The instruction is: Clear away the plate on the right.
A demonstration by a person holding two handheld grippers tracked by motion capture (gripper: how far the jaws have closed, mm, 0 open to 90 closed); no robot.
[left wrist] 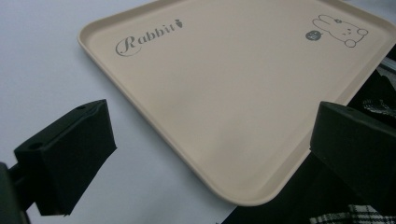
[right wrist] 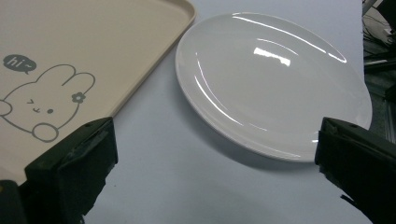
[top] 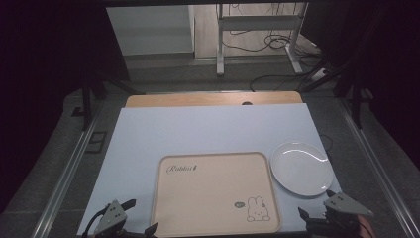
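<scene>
A beige tray with a rabbit drawing lies on the white table near its front edge, with nothing on it. A white plate sits just right of the tray, also bare. My left gripper is at the front left corner, open, its jaws wide apart over the tray's near corner. My right gripper is at the front right, open, with the plate ahead between its jaws and the tray's rabbit corner to the left. Neither gripper holds anything.
The white table sheet stretches bare behind the tray and plate, over a wooden tabletop. Beyond it stand a desk frame and loose cables on the floor. Metal rails run along both sides.
</scene>
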